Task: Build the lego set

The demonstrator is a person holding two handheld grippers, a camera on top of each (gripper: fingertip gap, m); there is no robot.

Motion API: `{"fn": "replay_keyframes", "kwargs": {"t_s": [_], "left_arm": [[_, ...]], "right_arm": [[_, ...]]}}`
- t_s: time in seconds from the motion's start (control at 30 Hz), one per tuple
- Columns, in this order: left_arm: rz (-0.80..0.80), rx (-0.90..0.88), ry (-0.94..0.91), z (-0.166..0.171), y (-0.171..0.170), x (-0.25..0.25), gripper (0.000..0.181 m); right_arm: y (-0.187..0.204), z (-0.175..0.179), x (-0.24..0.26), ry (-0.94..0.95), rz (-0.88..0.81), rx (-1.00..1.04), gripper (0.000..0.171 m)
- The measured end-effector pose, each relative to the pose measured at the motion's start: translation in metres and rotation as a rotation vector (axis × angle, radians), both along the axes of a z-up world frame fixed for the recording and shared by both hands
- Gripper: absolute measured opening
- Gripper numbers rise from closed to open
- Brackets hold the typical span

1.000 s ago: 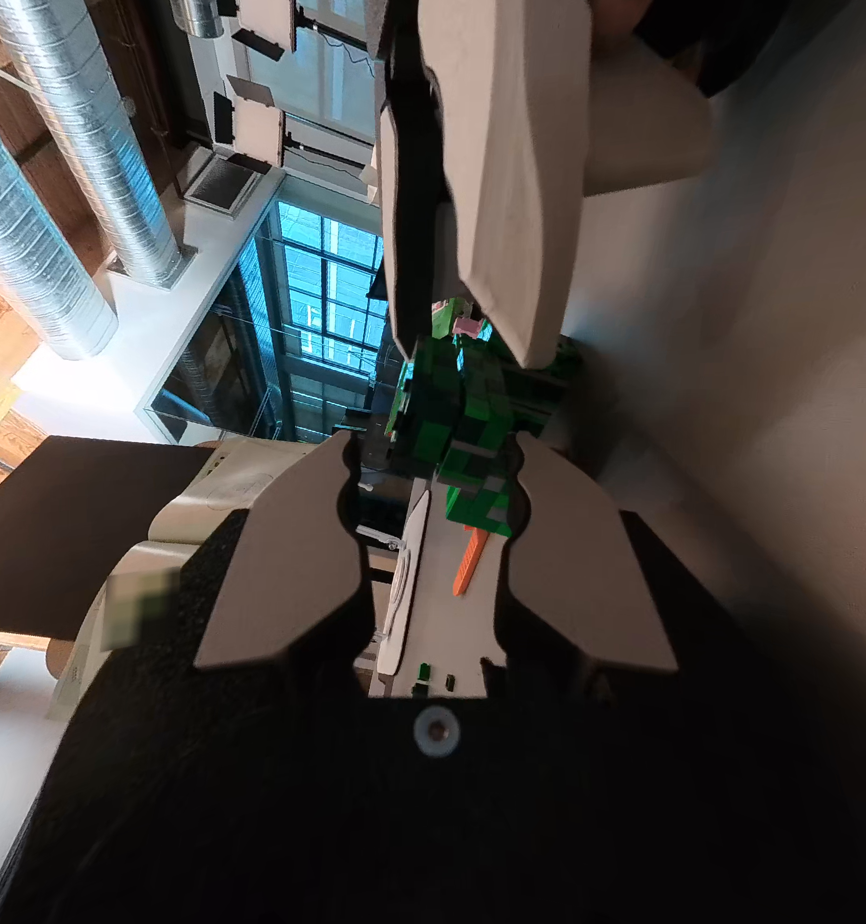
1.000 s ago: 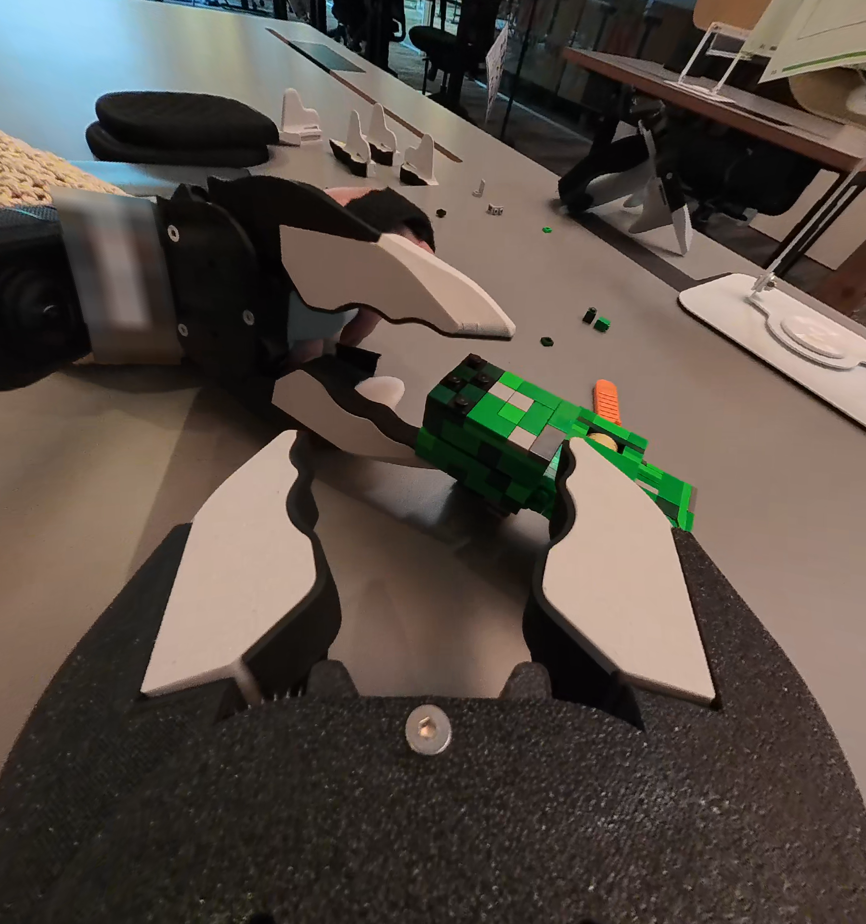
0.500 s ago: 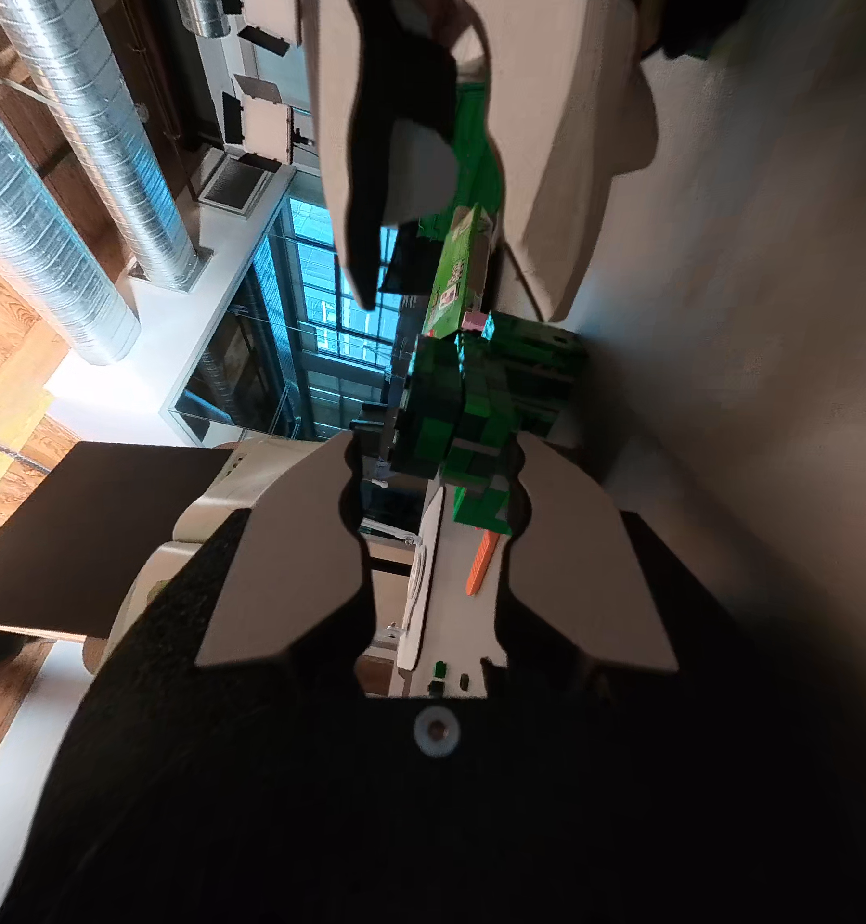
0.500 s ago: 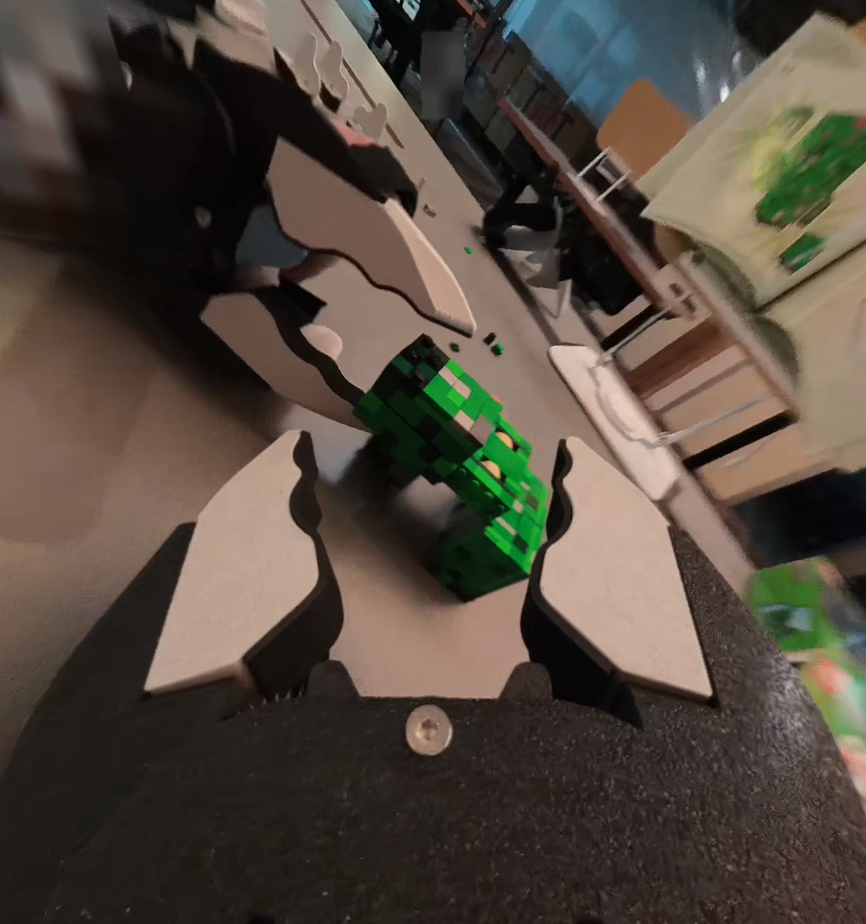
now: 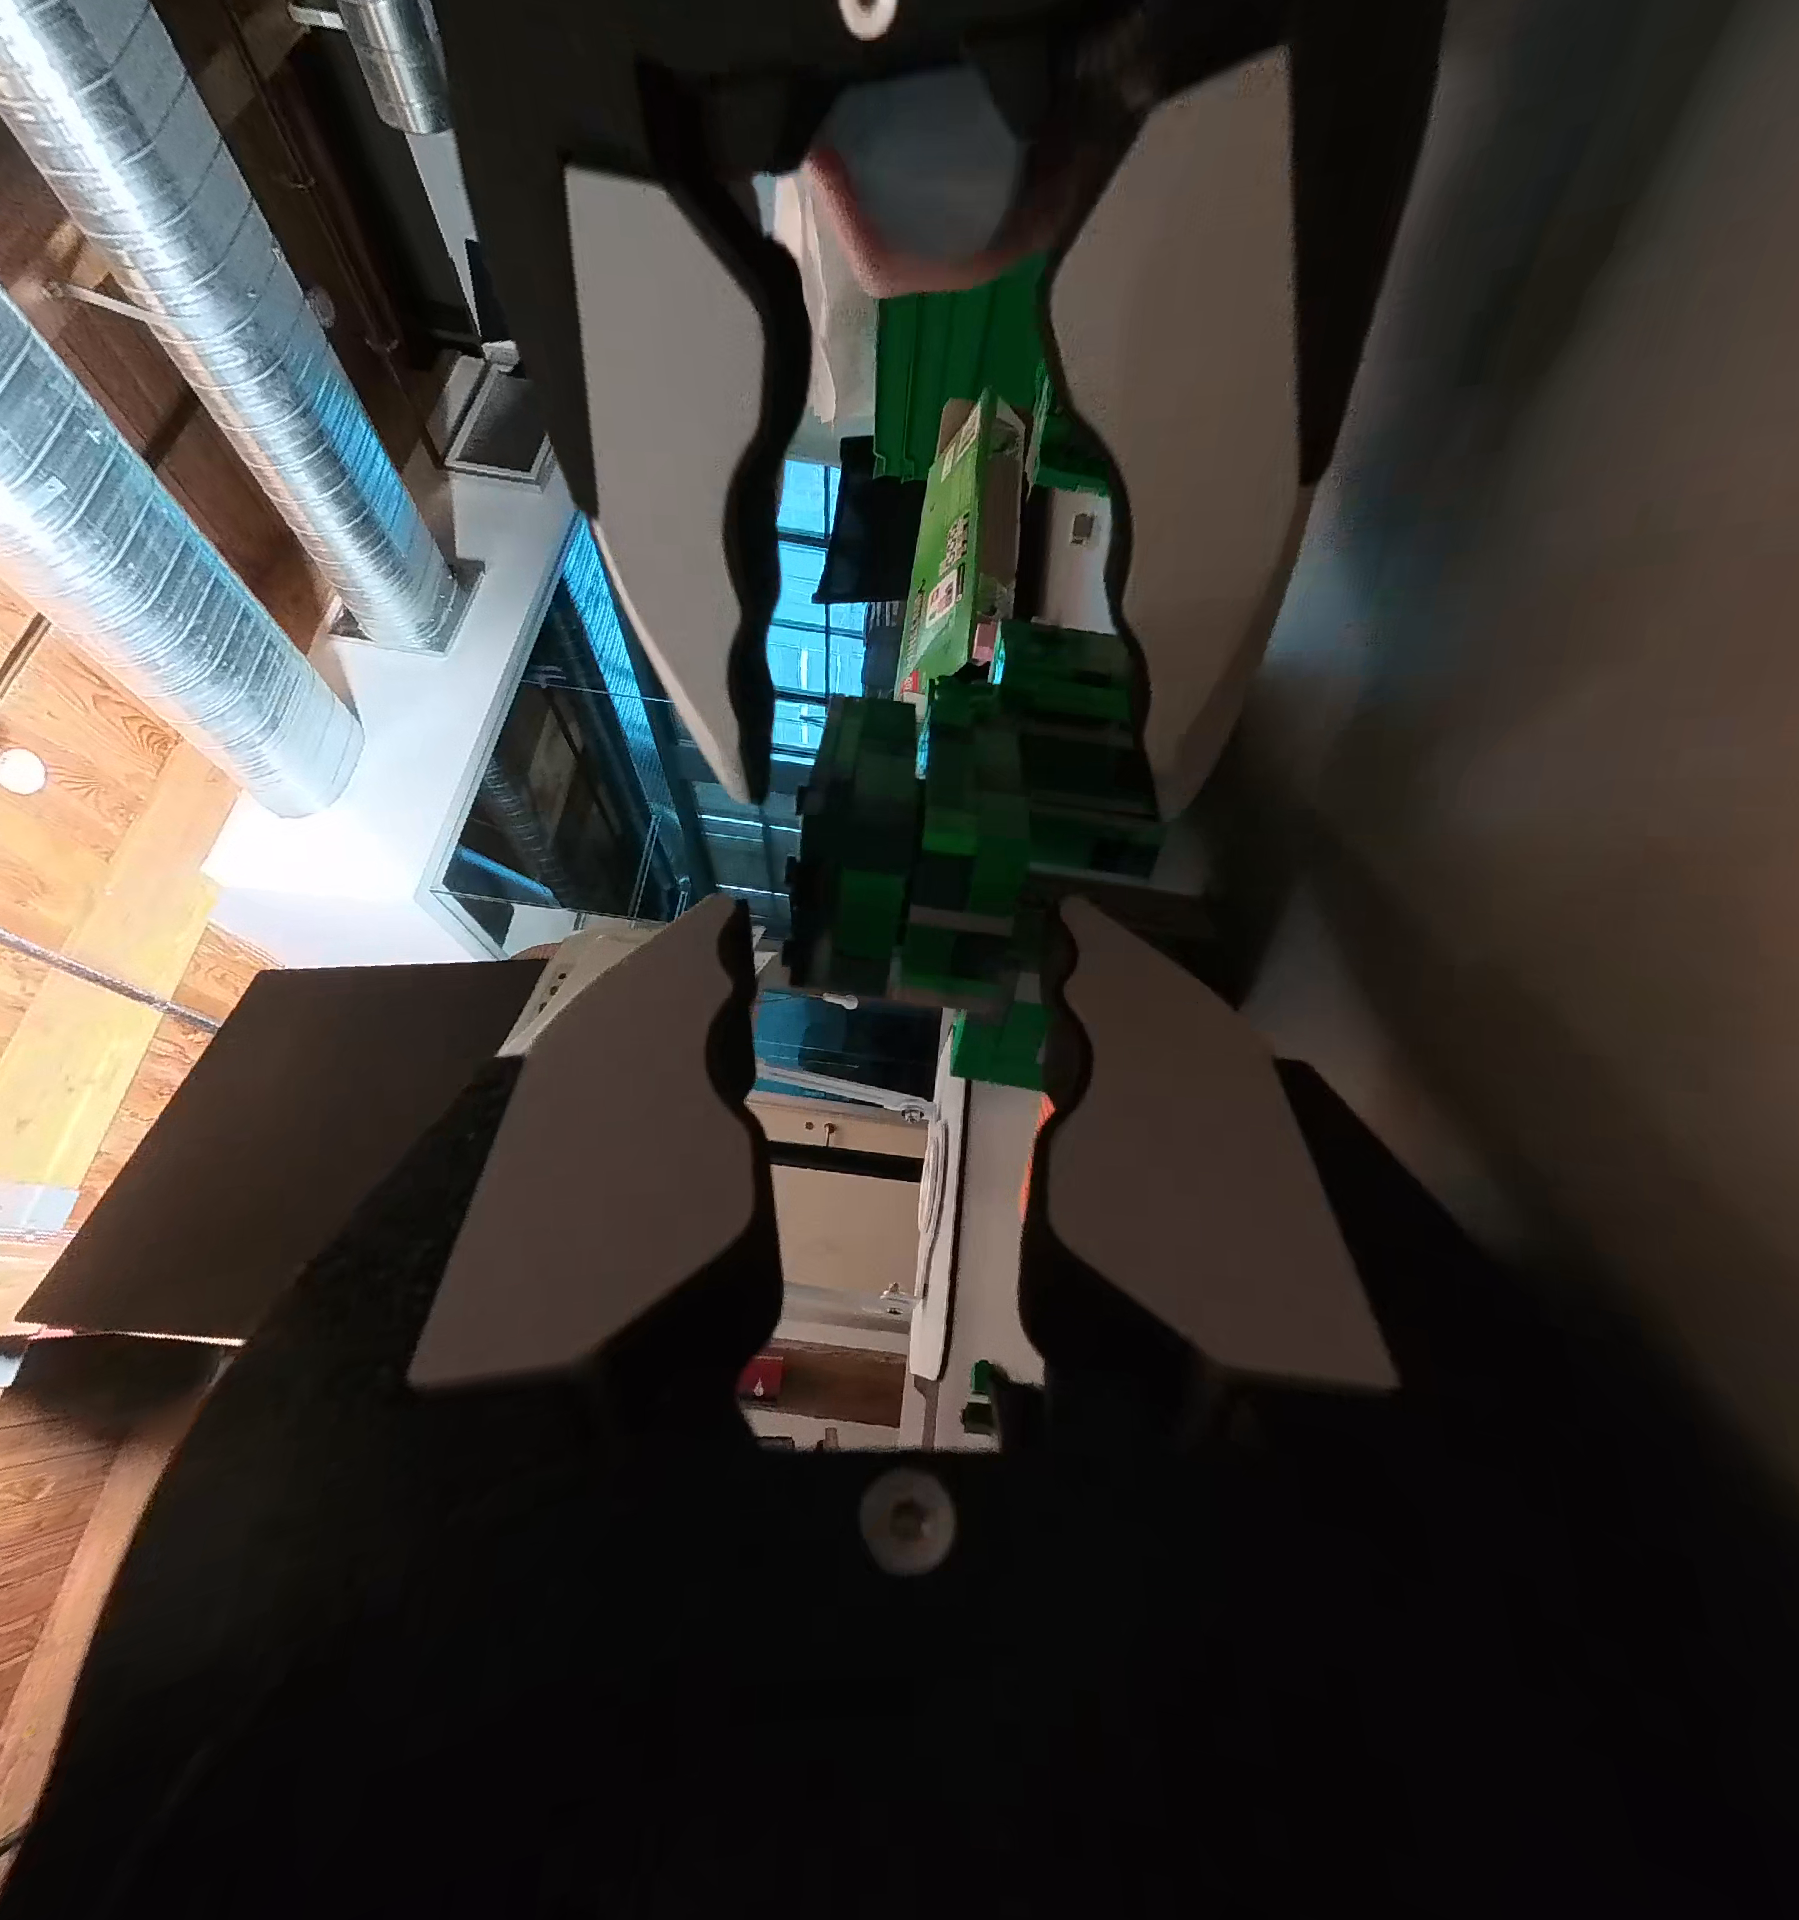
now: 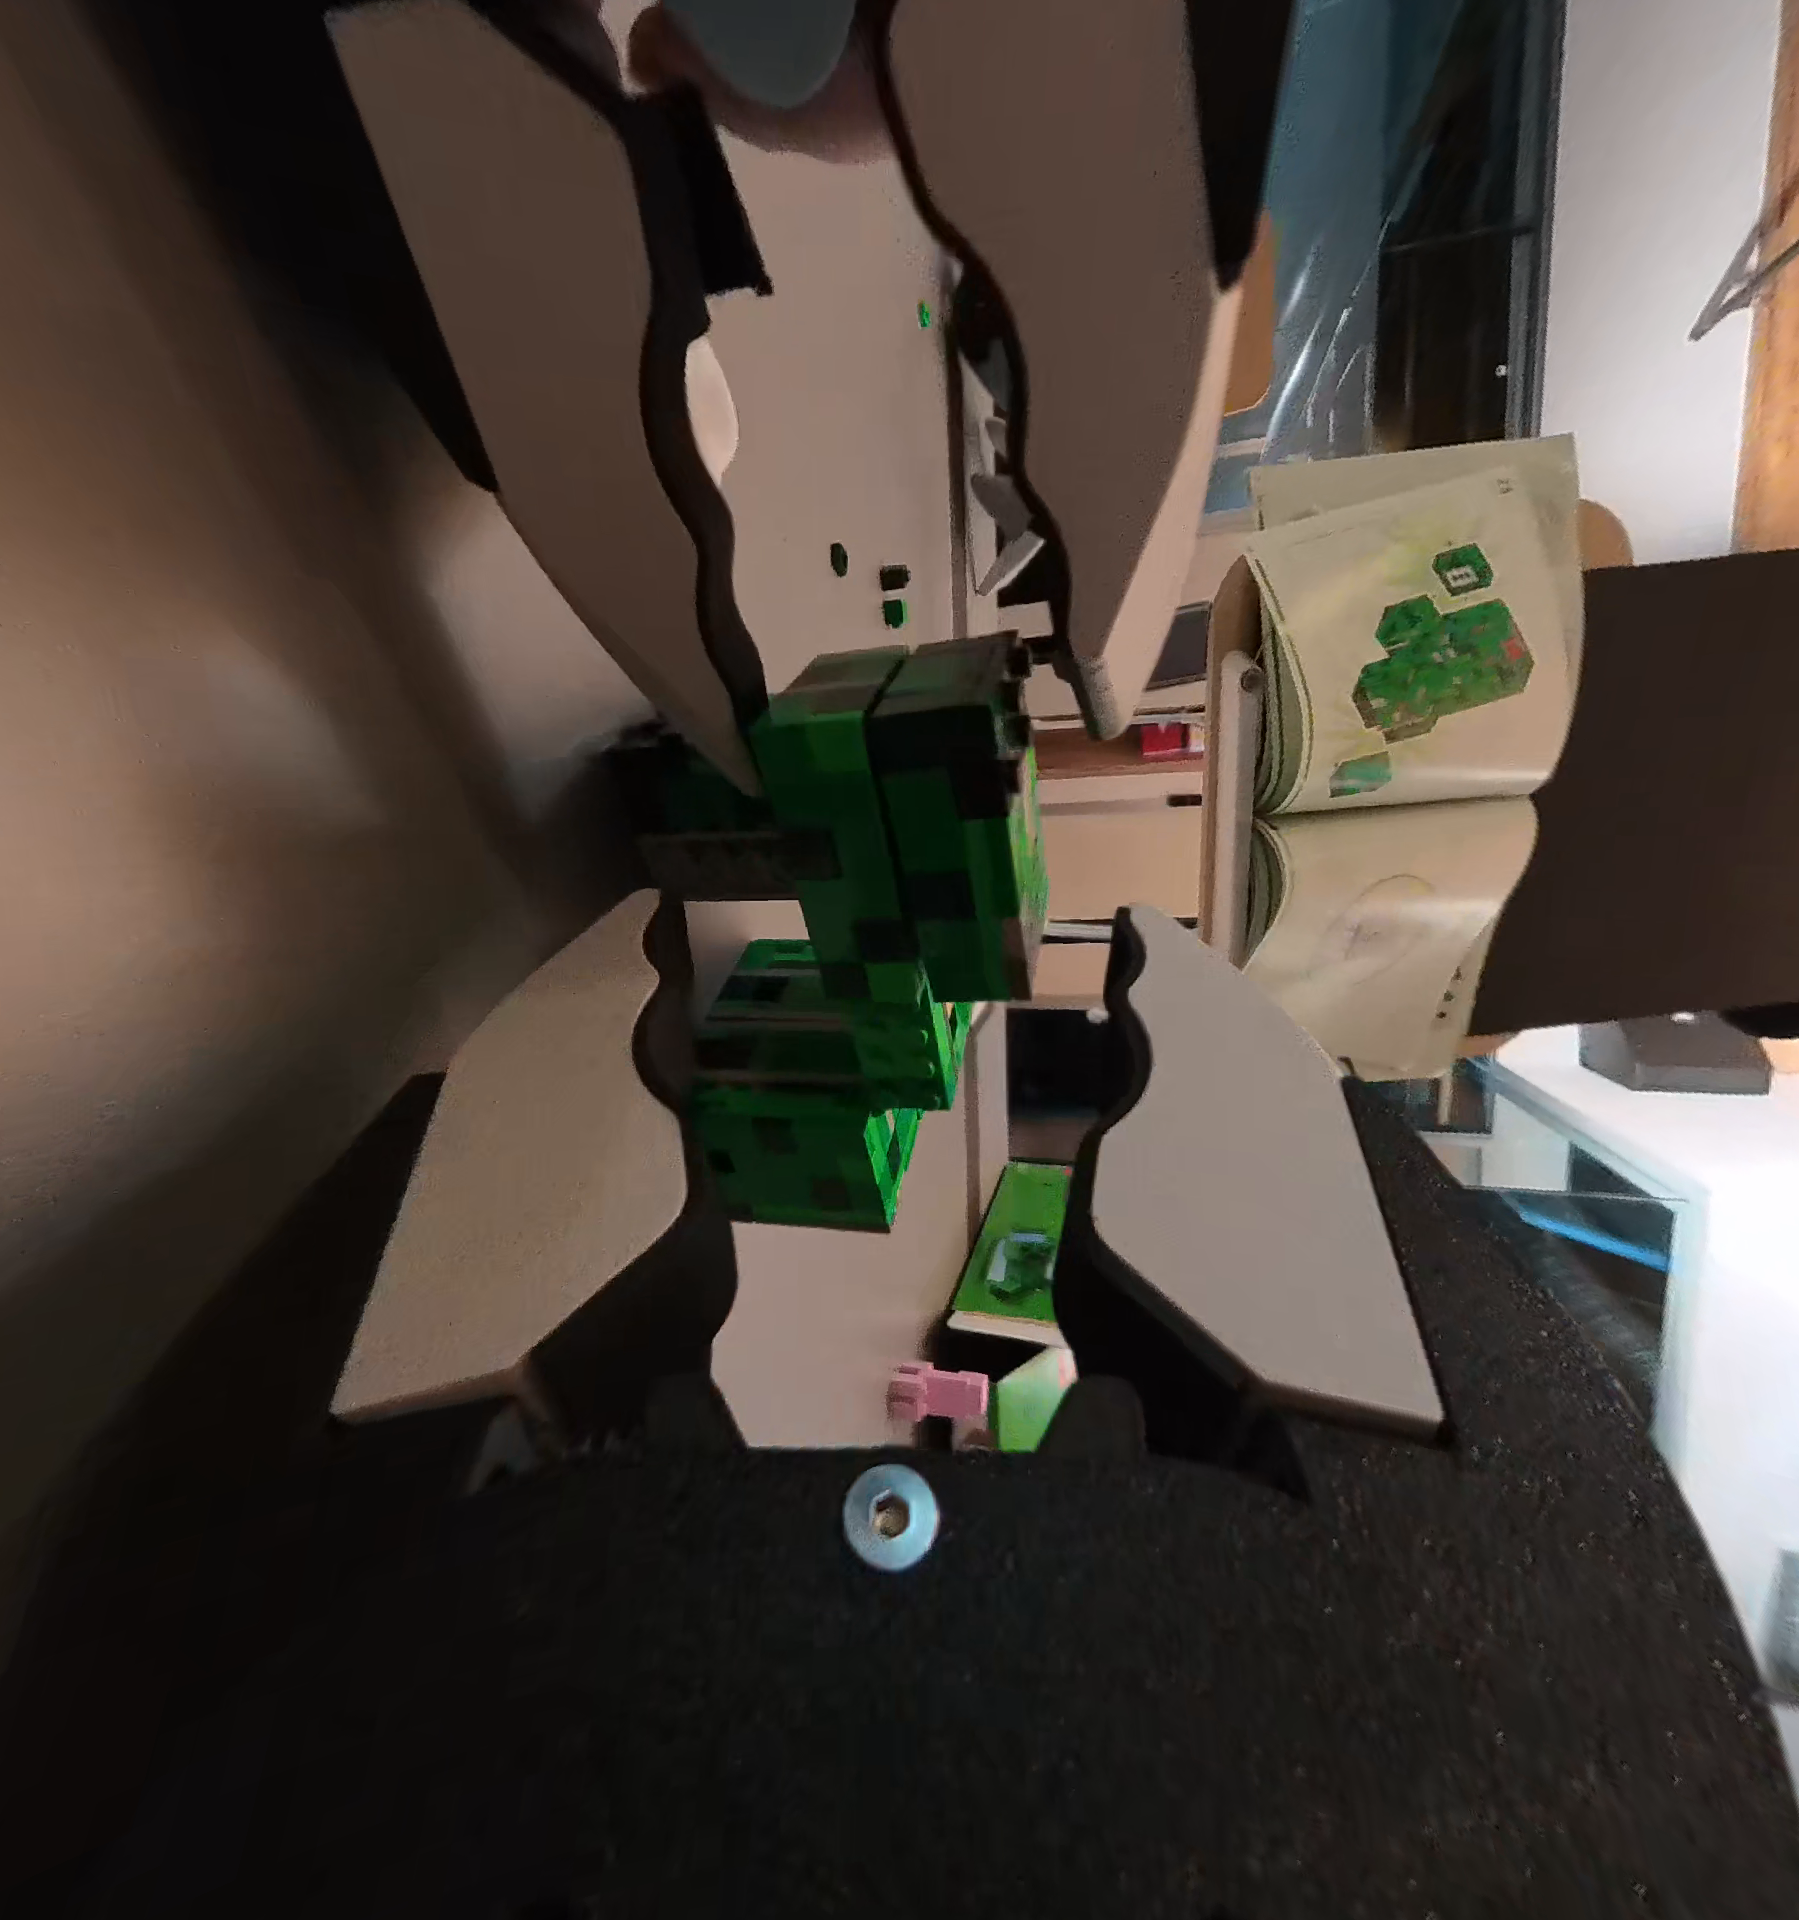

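**Between two facing grippers, a green build waits to be gripped**

Against the grey table (image 6: 199, 727), which both rolled cameras show as an upright plane, the green lego model (image 6: 874, 914) lies on its side, and everything else is placed relative to it. Beyond the model, an instruction booklet (image 6: 1414, 707) stands open on its holder, probably so the pictured steps can be checked during the build. Nearer the right camera than the model, a green box (image 6: 1020, 1247) and a small pink piece (image 6: 936, 1392) sit well apart from it, likely parts set aside for later.

Facing each other across the model, the left gripper (image 5: 900, 935) and the right gripper (image 6: 884, 925) both have their jaws spread, neither pinching anything. In the right wrist view, one fingertip of the left gripper looks to touch the model's table-side edge, though blur leaves contact uncertain. This head-on arrangement suggests an intent to brace the model from both ends, perhaps to stand it up or press sections together.

Beyond the model, a few tiny loose green pieces (image 6: 890, 597) lie scattered on the table.
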State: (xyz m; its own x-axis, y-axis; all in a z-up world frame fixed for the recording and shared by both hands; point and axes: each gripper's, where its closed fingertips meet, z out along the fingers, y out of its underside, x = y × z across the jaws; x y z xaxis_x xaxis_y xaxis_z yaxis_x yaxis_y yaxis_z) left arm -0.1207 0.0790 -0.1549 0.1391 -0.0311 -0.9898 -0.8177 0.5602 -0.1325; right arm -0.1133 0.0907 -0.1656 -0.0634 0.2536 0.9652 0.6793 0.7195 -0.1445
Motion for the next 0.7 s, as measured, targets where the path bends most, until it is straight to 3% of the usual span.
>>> {"fn": "replay_keyframes", "kwargs": {"t_s": [0.27,0.5,0.7], "left_arm": [[0.000,0.007,0.004,0.0003,0.0001,-0.0001,0.050],[0.000,0.018,0.010,0.0009,-0.0004,-0.0001,0.042],[0.008,0.026,0.017,0.0023,0.0000,-0.0010,0.042]], "right_arm": [[0.0064,-0.0002,-0.0071,-0.030,-0.006,0.085,0.068],[0.0105,0.0060,-0.0064,-0.020,-0.035,0.158,0.041],[0.0110,0.0071,-0.0058,-0.026,-0.048,0.187,0.040]]}}
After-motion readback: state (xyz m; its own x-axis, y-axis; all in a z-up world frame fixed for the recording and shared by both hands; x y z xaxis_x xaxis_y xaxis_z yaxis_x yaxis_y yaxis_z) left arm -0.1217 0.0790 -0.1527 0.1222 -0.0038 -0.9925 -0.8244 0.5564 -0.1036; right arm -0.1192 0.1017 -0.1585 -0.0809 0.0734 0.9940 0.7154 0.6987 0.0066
